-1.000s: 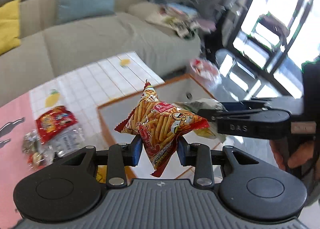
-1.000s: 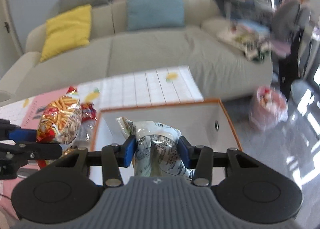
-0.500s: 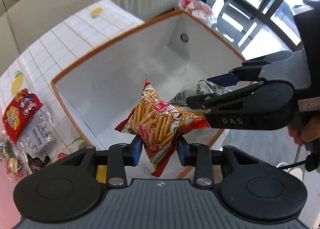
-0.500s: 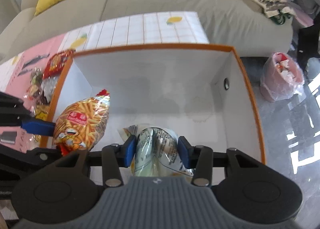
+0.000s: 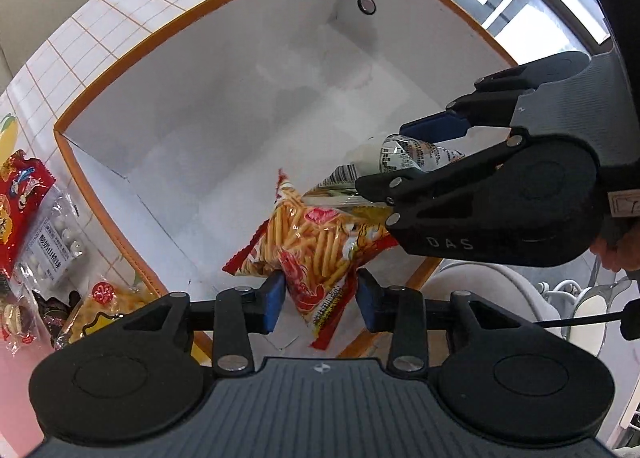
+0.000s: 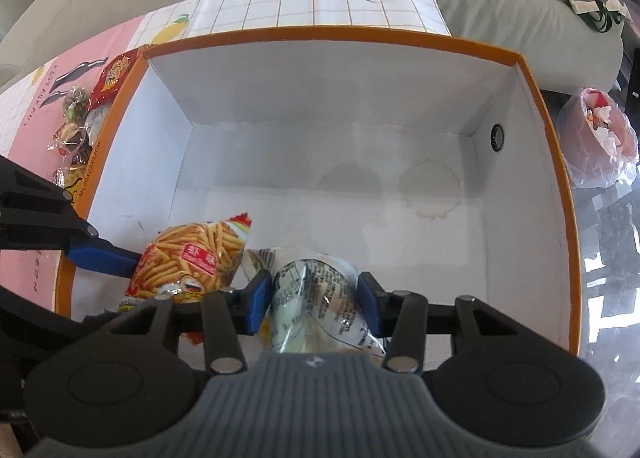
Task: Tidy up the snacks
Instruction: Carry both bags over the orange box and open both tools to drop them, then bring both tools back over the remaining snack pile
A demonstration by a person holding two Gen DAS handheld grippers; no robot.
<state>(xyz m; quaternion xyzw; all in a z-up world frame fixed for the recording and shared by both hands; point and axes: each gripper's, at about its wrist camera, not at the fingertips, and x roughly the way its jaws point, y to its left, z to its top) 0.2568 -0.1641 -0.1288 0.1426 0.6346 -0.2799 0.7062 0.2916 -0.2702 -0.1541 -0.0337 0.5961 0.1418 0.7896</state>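
L gripper (image 5: 320,300): pointing steeply down into the box, lower centre of left-wrist view. Jaws have just been opening; chip bag hanging between the blue pads. Left pad looks to be touching the bag, right pad showing a gap, so grip is loosening, not pressing.
Chip bag (image 5: 316,242): red/orange pack w/ stick snacks printed on it, sitting low inside the box, near its front-left corner. In right-wrist view it is showing at lower left (image 6: 192,258), just beside the clear bag.
R gripper (image 6: 314,298): lower centre of right-wrist view, also pointing down into the box. Jaws have just been opening a little; clear bag between the pads, both pads looking to be against its sides. In left-wrist view it is coming in from the right edge (image 5: 400,162).
Clear bag (image 6: 316,298): see-through wrapper w/ dark print, pale contents, low in the box near the front wall; top end poking out at (image 5: 400,156).
Box (image 6: 340,34): white inside, orange rim, open top; small round hole in right wall. Floor otherwise bare apart from a faint stain.
Other snacks (image 5: 44,242): loose packs lying on the table outside the box, left edge of frame; red pack and a clear pack w/ white balls.
Table (image 6: 320,2): white grid cloth w/ lemons, pink patch at left.
Hand (image 5: 616,254): partly visible behind R gripper, right edge.
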